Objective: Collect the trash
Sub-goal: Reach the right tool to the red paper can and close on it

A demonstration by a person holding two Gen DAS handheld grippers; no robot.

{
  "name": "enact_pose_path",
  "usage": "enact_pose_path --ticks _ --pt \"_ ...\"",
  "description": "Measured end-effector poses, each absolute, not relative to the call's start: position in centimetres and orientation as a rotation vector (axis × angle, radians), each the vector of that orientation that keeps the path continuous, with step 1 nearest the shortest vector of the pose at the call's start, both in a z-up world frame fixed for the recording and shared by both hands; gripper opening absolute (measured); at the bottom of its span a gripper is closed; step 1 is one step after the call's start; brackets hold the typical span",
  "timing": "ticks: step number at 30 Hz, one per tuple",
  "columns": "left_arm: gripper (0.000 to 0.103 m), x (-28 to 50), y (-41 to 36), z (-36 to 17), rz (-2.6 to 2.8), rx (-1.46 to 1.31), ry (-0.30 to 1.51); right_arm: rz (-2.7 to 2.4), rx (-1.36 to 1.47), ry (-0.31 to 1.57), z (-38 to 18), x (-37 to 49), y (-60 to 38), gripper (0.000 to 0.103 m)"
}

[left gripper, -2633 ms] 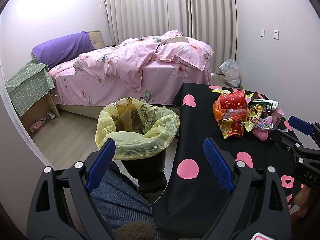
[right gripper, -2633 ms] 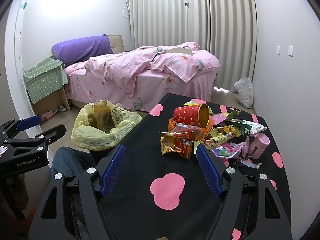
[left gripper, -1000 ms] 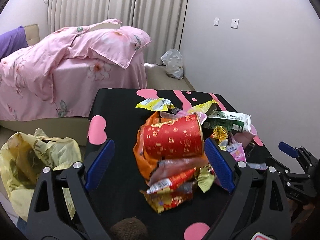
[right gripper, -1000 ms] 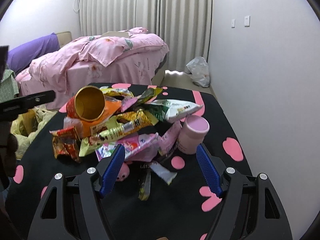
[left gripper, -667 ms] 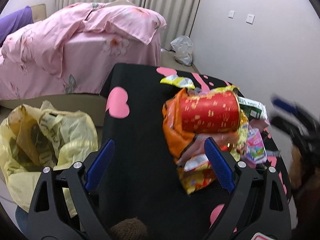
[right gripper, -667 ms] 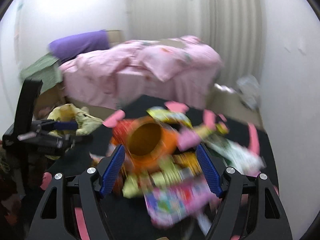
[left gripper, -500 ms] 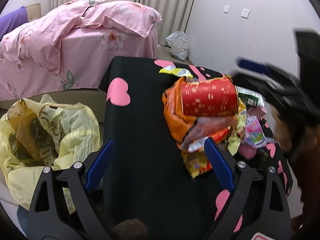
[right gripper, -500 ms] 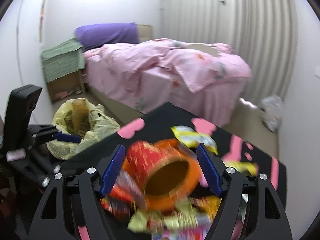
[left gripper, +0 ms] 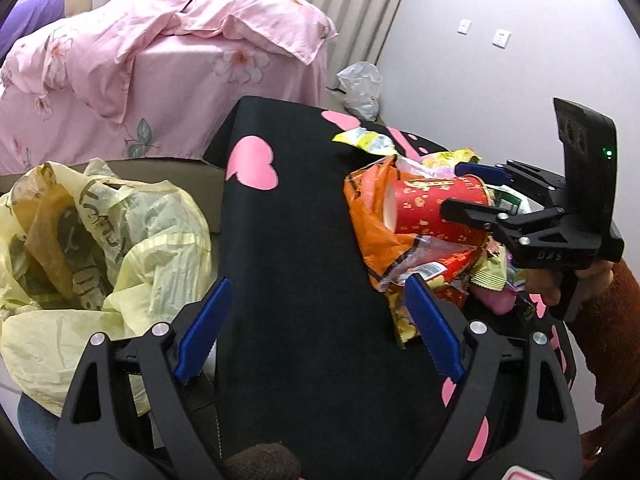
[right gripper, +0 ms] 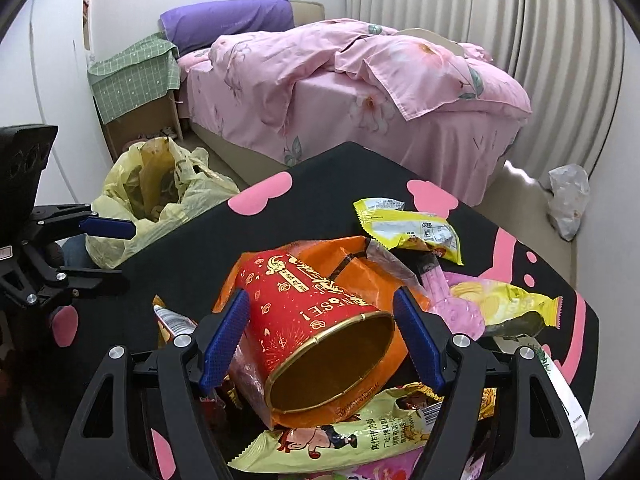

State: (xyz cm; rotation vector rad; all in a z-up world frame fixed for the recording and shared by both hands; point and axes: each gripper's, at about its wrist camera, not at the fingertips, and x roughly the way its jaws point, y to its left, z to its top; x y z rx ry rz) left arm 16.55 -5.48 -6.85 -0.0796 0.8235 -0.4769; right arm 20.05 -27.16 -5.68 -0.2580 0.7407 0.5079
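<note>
Red and glossy, a paper cup [right gripper: 316,320] with gold print lies on its side atop crinkled snack wrappers [right gripper: 408,228], its gold-lined mouth facing the right gripper [right gripper: 320,332]. That gripper's blue ribbed pads now flank the cup, jaws spread, not visibly pressing it; half a second ago they were farther back. The left gripper [left gripper: 316,328] hangs released over bare black cloth dotted with pink hearts, covering the table [left gripper: 296,240]. Beside the table a crumpled yellow bag lines the trash bin [left gripper: 92,236]. Beyond stands a bed [right gripper: 360,76] in rumpled pink bedding. Lower wrappers are hidden beneath the heap.
</note>
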Motion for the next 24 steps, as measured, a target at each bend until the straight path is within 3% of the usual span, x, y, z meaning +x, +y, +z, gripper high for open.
enact_pose_path --ticks 10,18,24 --pt "0.083 16.4 -5.2 -6.9 -0.471 -0.083 0.818 0.483 -0.227 0.771 -5.9 20.1 -27.9 0.070" --pt "0.086 15.9 -6.3 -6.9 -0.517 -0.042 0.786 0.451 -0.182 0.723 -4.3 18.8 -28.2 0.045" --pt "0.086 15.8 -7.5 -7.1 -0.555 -0.017 0.793 0.374 -0.070 0.655 -1.3 17.1 -30.6 0.039"
